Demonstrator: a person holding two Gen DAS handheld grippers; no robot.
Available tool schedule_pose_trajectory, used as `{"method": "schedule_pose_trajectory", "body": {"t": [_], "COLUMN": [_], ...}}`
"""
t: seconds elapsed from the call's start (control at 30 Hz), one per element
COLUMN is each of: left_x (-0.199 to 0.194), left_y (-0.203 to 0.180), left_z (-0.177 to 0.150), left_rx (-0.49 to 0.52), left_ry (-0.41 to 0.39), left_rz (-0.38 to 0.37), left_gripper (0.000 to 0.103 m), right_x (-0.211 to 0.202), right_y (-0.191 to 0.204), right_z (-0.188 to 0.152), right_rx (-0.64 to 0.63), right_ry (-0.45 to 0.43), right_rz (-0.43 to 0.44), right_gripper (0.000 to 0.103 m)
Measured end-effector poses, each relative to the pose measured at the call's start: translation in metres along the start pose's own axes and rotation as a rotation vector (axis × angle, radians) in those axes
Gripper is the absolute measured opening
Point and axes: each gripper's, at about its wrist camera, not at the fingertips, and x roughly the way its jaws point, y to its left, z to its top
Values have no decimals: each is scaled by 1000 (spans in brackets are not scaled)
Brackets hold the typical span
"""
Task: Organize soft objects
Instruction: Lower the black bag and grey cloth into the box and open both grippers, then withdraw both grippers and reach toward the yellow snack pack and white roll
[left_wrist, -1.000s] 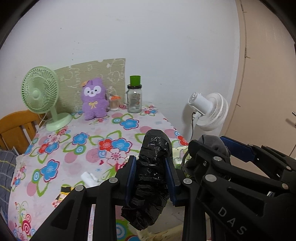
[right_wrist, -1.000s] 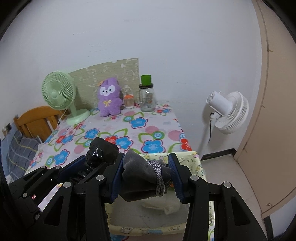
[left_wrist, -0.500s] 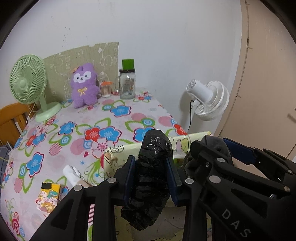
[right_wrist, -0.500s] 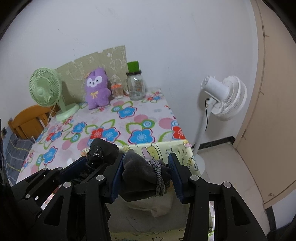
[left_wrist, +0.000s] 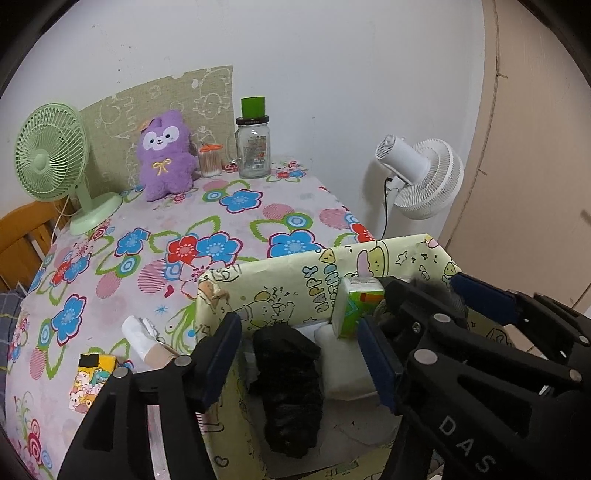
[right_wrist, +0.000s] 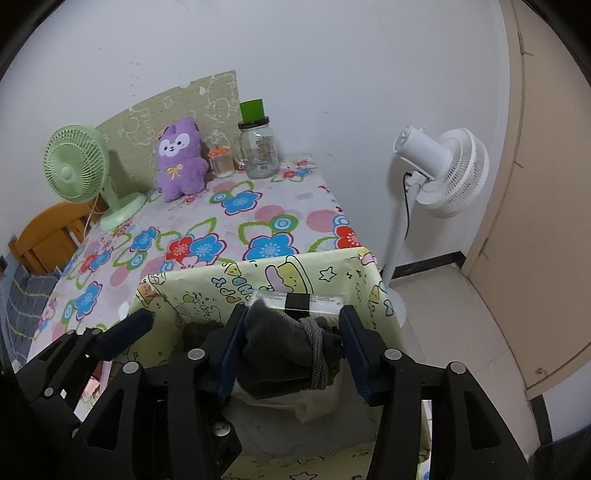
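My left gripper (left_wrist: 299, 354) is open over a pale yellow cartoon-print box (left_wrist: 295, 280). A crumpled black plastic bundle (left_wrist: 290, 391) lies between its jaws inside the box, touching neither pad. My right gripper (right_wrist: 290, 350) is shut on a grey cloth bundle (right_wrist: 280, 354) tied with a grey cord, held over the same box (right_wrist: 258, 277). The open left gripper shows at the lower left of the right wrist view (right_wrist: 125, 332). A purple plush toy (left_wrist: 164, 157) sits at the back of the floral table.
Inside the box are a green carton (left_wrist: 356, 306) and white packs (left_wrist: 343, 365). On the floral tablecloth (left_wrist: 155, 251) lie a small yellow packet (left_wrist: 90, 380) and a white wrapper (left_wrist: 142, 338). A green desk fan (left_wrist: 51, 158), a glass jar (left_wrist: 253, 147) and a white standing fan (left_wrist: 424, 177) stand behind.
Both grippers have come down over the box. The left gripper has opened and let go of the black bundle, which now lies in the box. The right gripper still grips the grey bundle.
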Motion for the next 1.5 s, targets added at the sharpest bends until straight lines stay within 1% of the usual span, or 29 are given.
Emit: {"method": "schedule_pose_trajectory", "body": {"t": [0.07,0.2,0.23,0.4,0.47,0.6,0.73,0.87,0.93,1.0,1.13,1.23,1.5], "left_x": [-2,-11,-13,-26,-30,-38,-50,-61,-67,-73,-86,-95,-116], "left_y": [2,7,8,14,17,23,29,36,38,38,37,40,56], "left_z": [0,0,0,0,0,0,-1,-2,-2,-4,-6,-8,-11], "left_rx": [-3,-11,-10,-15,-12,-3,0,5,16,34,71,77,72], "left_ry": [-5,-20,-24,-54,-55,-61,-81,-102,-108,-117,-139,-150,-190], "left_rz": [7,0,1,14,23,35,48,56,40,26,33,21,27], "left_gripper": [73,75,77,83,86,88,92,94,97,98,101,103,103], "right_x": [-3,-10,-12,-24,-30,-38,-47,-57,-62,-67,-76,-83,-103], "right_y": [1,0,-1,1,5,12,18,24,27,32,45,55,77], "right_z": [0,-1,-1,-2,-3,-4,-5,-6,-6,-7,-8,-9,-10], "right_rx": [-4,16,24,42,37,29,34,38,35,29,8,-5,-23], "right_ry": [-5,-22,-26,-51,-63,-77,-94,-114,-123,-128,-145,-159,-197], "right_rz": [-14,-29,-31,-31,-38,-44,-43,-40,-37,-26,-24,-19,-10], "right_gripper": [61,72,75,81,82,85,89,91,94,96,96,96,96]}}
